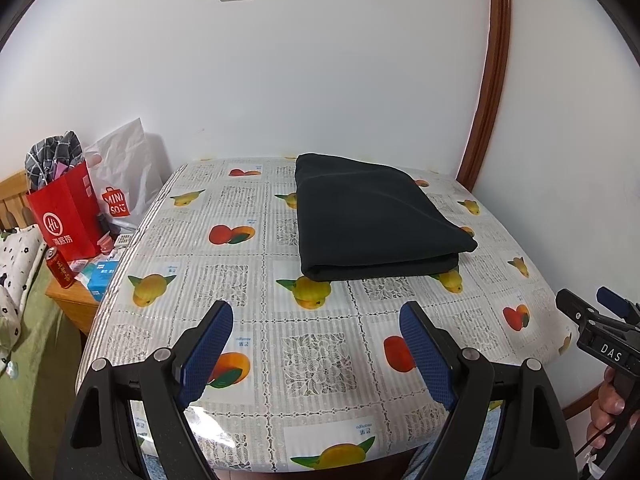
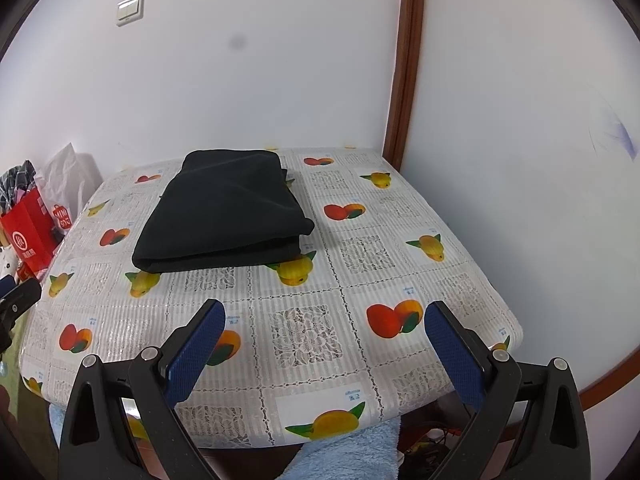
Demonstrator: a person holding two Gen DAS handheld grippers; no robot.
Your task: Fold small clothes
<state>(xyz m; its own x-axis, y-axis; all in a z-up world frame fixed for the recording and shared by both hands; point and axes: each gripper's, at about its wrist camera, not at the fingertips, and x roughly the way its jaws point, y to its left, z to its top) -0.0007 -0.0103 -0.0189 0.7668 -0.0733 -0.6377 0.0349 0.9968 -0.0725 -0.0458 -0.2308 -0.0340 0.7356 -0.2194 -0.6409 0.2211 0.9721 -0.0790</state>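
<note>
The black garment (image 1: 376,216) lies folded into a thick rectangular packet toward the far side of the table (image 1: 256,320), its layered fold edge turned toward the grippers and its far end close to the wall (image 1: 320,80). The left gripper (image 1: 316,344) and the right gripper (image 2: 324,344) hover over the near part of the table, well short of the garment, each with its jaws spread wide and holding nothing. Judged from the stacked layers, the folding appears done or nearly so; any further fold would best begin by pinching both near corners of the packet together, so that the layers stay aligned, and by lifting low to keep the stack from sliding on the glossy fruit-print tablecloth (image 2: 304,336). Between the garment and the near table edge the cloth is bare, giving ample room to approach. Beyond the garment the wall limits reach, and to its right the wooden door frame (image 2: 404,80) stands at the table's corner.
</note>
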